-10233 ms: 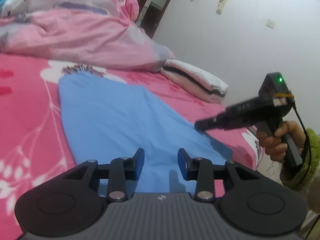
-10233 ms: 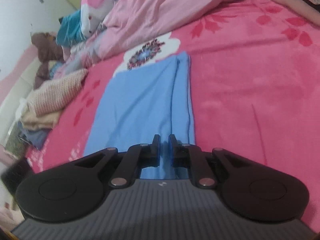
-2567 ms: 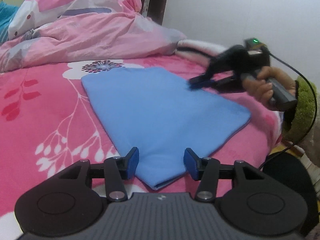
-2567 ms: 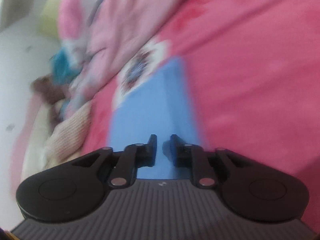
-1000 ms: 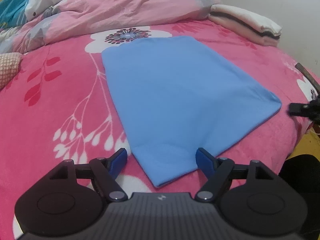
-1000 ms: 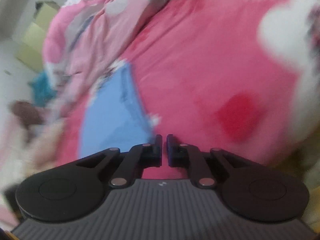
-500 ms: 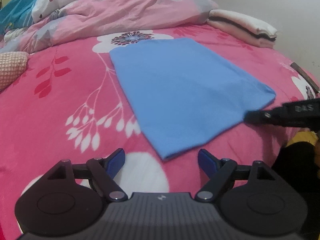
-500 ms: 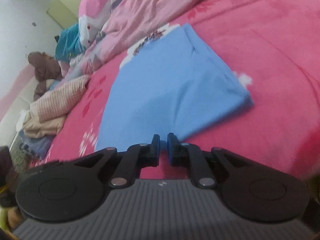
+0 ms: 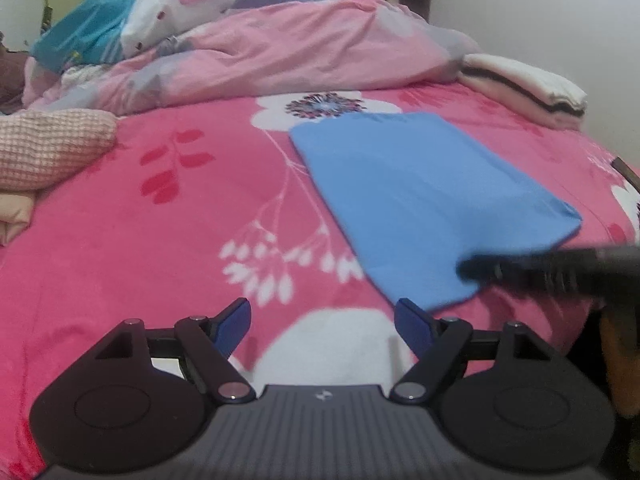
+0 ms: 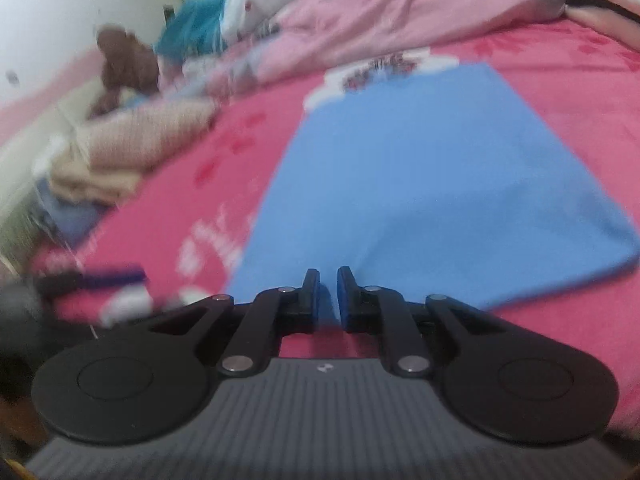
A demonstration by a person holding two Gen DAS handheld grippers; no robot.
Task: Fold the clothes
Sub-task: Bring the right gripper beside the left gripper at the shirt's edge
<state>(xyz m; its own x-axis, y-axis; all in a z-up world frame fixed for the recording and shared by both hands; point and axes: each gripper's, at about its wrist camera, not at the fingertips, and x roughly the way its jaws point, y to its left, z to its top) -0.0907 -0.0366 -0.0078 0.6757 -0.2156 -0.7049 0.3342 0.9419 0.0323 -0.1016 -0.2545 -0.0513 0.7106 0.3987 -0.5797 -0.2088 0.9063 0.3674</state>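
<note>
Right tongs moved to blue cloth's near edge, nearly clenched, empty | left tongs released, just left

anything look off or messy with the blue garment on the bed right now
Nothing stands out. The blue garment lies flat and smooth on the pink bedspread, edges fairly straight, though set at an angle to the bed. The left gripper is open short of its near corner; the right gripper, nearly closed, is at its near edge.
</note>
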